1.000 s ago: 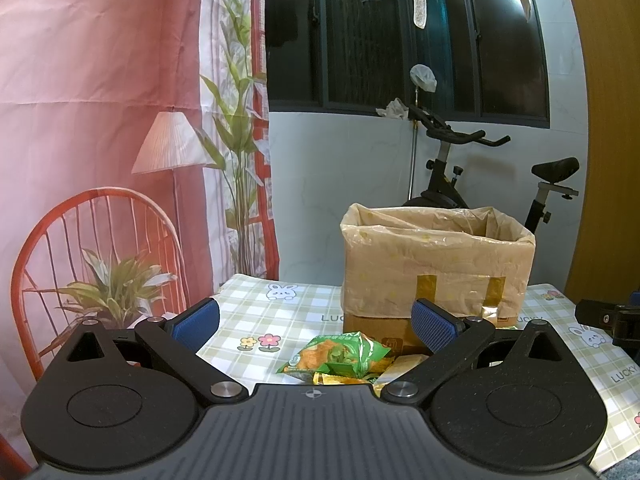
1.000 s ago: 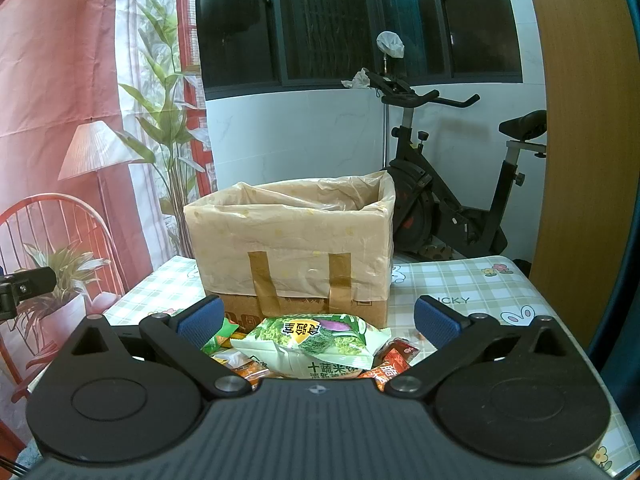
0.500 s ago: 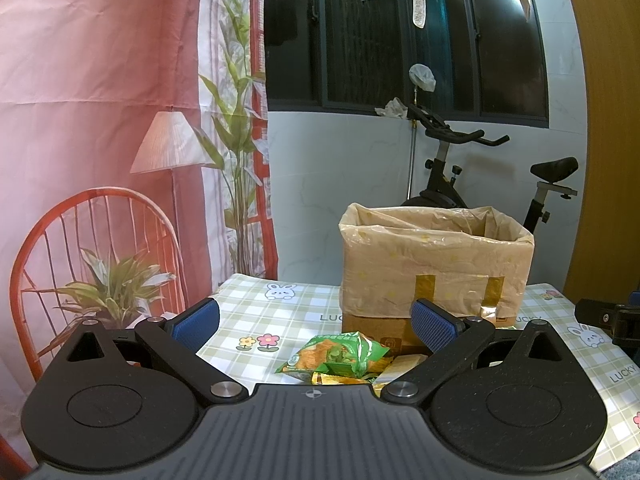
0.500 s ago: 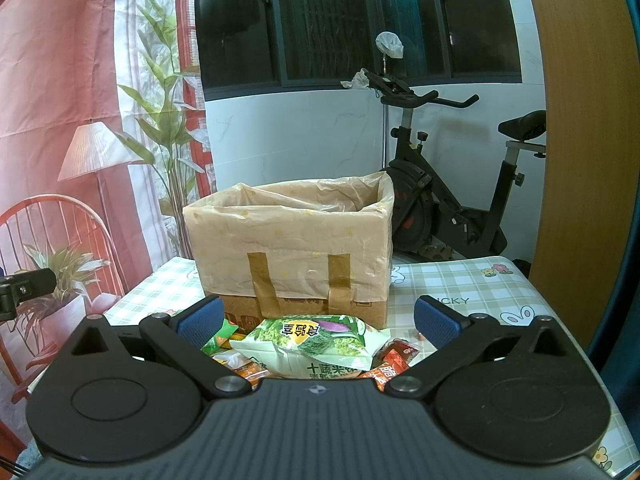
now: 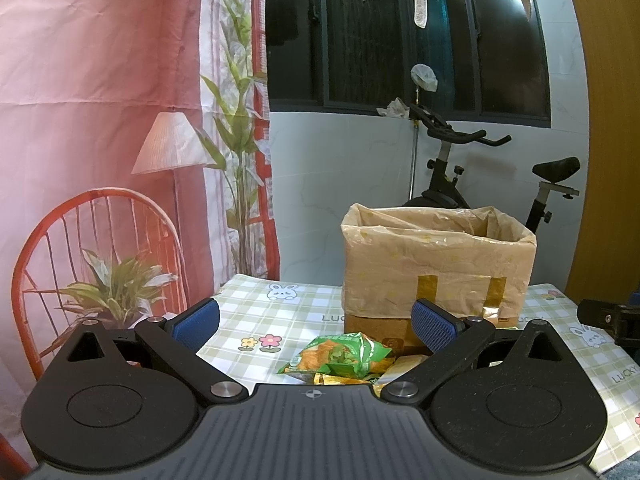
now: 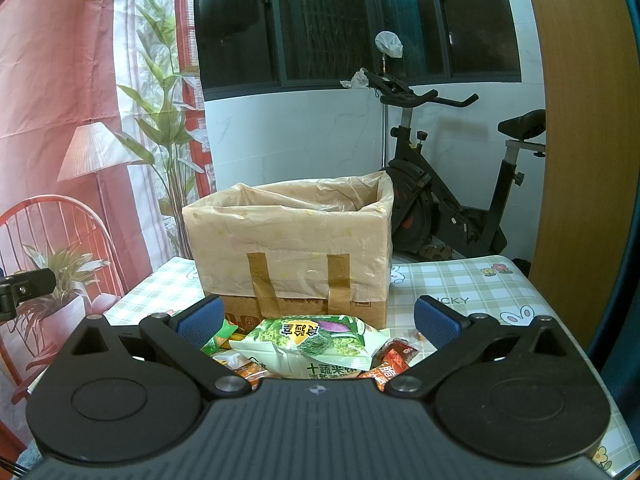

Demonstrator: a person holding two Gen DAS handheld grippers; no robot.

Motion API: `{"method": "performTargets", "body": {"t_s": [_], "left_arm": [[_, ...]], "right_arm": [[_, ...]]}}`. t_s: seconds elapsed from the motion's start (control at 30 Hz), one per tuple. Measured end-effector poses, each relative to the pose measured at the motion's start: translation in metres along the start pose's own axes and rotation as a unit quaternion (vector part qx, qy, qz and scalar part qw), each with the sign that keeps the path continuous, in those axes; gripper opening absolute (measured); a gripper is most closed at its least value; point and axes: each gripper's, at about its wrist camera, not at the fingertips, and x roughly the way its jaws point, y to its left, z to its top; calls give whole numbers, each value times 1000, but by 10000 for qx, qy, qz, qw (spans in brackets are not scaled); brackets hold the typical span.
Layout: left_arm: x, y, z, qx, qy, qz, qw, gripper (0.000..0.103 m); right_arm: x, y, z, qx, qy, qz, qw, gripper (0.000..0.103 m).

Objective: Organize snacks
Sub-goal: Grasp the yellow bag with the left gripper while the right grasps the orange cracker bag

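A cardboard box (image 5: pixel 436 276) lined with a tan plastic bag stands on the checked tablecloth; the right wrist view shows the same box (image 6: pixel 296 252) straight ahead. In front of it lies a heap of snack packets. A green and orange packet (image 5: pixel 340 354) lies low between the fingers of my left gripper (image 5: pixel 316 318), which is open and holds nothing. A pale green vegetable-crisp bag (image 6: pixel 316 342) lies below my right gripper (image 6: pixel 320 318), also open and empty, with small red and orange packets (image 6: pixel 394 358) beside it.
The tablecloth (image 5: pixel 256 320) stretches to the left of the box. An exercise bike (image 6: pixel 448 200) stands behind the table against a white wall, with a wooden panel (image 6: pixel 580 120) at the right. The other gripper's tip (image 5: pixel 608 316) shows at the right edge.
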Motion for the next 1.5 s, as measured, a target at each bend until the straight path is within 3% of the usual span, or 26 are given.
{"method": "performTargets", "body": {"t_s": [0.27,0.43,0.8,1.07,1.5], "left_arm": [[11,5,-7,-65,83,156,9998,103],[32,6,-23,-77,359,186,9992,103],[76,-1,-59,22,731,-94,9973,102],[98,-10,-75,197,888,-257,9955,102],[122,-5,-91,-21,1131,-511,9923,102]], "right_arm": [[0,-6,-6,155,-183,41,9997,103],[11,-13,-19,217,-255,-85,9994,103],[46,-22,-67,24,-207,-362,9991,103],[71,-33,-88,9,54,-357,9993,102],[99,-52,-100,-200,456,-573,9971,102]]}}
